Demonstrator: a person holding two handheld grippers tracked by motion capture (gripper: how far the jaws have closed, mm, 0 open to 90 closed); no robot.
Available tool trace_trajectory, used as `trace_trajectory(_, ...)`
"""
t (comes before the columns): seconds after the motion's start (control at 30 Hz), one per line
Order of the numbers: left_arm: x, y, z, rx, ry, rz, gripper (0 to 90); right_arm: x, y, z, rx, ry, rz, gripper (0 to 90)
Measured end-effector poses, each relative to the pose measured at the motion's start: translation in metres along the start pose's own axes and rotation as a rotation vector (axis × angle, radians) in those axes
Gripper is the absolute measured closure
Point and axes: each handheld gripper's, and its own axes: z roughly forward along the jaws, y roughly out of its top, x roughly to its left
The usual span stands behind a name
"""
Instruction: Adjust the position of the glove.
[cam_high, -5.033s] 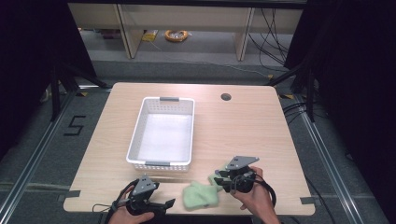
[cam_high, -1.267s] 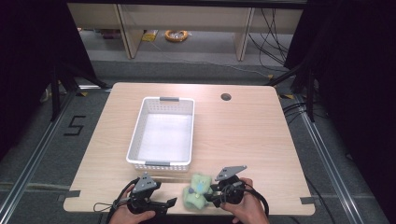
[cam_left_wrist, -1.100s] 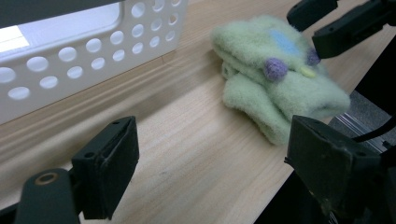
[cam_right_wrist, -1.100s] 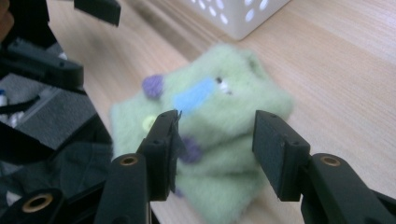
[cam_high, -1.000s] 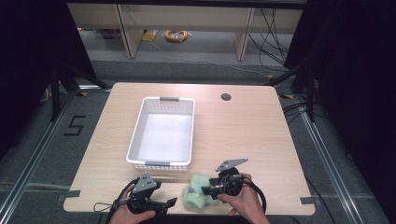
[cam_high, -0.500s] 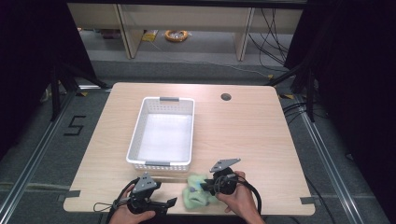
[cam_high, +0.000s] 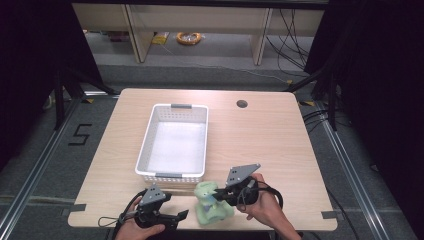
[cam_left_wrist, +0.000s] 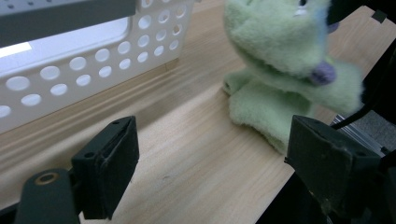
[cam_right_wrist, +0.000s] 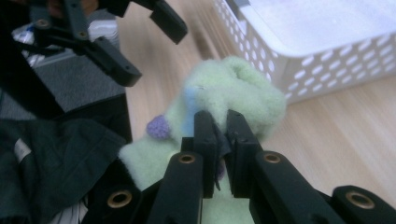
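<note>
A pale green plush toy (cam_high: 212, 207) with a purple knob stands near the table's front edge, just in front of the white basket (cam_high: 145, 150). My right gripper (cam_high: 218, 194) has just been closing and is now shut on a fold of the toy (cam_right_wrist: 243, 95), whose top hangs from the black jaws (cam_right_wrist: 219, 133). To the toy's left, my left gripper (cam_high: 182, 215) rests low at the table edge. Its jaws stand wide apart (cam_left_wrist: 219, 154) with only bare wood between them. The toy (cam_left_wrist: 280, 65) is beyond the left gripper's far-side jaw.
The white perforated basket (cam_left_wrist: 93, 70) is empty and lies lengthwise at the table's middle left. A round cable hole (cam_high: 242, 104) sits at the back. Bare wood stretches to the right of the basket. The table's front edge runs right under both hands.
My right gripper moved left onto the toy, closed on it and rose a little, pulling the toy's top upward. The left gripper has kept still.
</note>
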Motion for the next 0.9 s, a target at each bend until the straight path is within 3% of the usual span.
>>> trace_trajectory(0.07,0.0,0.001,0.0,-0.007,-0.015,-0.005,16.3,-0.001,0.006,-0.001,0.028,0.023,-0.064,85.0)
trace_trajectory(0.2,-0.002,0.003,0.0,-0.013,-0.022,-0.007,16.3,0.0,0.011,0.003,0.063,0.069,-0.104,84.9)
trace_trajectory(0.3,-0.006,0.005,0.002,-0.008,-0.027,-0.003,17.4,-0.002,0.009,0.01,0.078,0.082,-0.106,84.8)
trace_trajectory(0.43,-0.011,0.01,0.007,-0.007,-0.056,0.055,21.1,-0.005,0.001,0.02,0.082,0.098,-0.099,84.5)
trace_trajectory(0.5,-0.014,0.013,0.01,-0.005,-0.066,0.063,22.2,-0.005,-0.002,0.021,0.087,0.096,-0.083,84.0)
trace_trajectory(0.67,-0.014,0.018,0.015,-0.004,-0.072,0.08,24.5,-0.006,-0.01,0.025,0.079,0.099,-0.084,75.0)
trace_trajectory(0.77,-0.012,0.02,0.016,-0.003,-0.072,0.077,26.4,-0.003,-0.014,0.026,0.085,0.065,-0.036,65.9)
trace_trajectory(0.8,-0.012,0.021,0.016,-0.006,-0.079,0.072,27.6,-0.003,-0.015,0.024,0.077,0.043,-0.055,61.5)
trace_trajectory(0.87,-0.011,0.021,0.016,-0.011,-0.093,0.064,30.0,0.002,-0.017,0.018,0.068,-0.01,-0.04,59.9)
trace_trajectory(0.9,-0.01,0.022,0.017,-0.004,-0.105,0.054,31.2,0.005,-0.017,0.014,0.07,-0.011,-0.034,59.4)
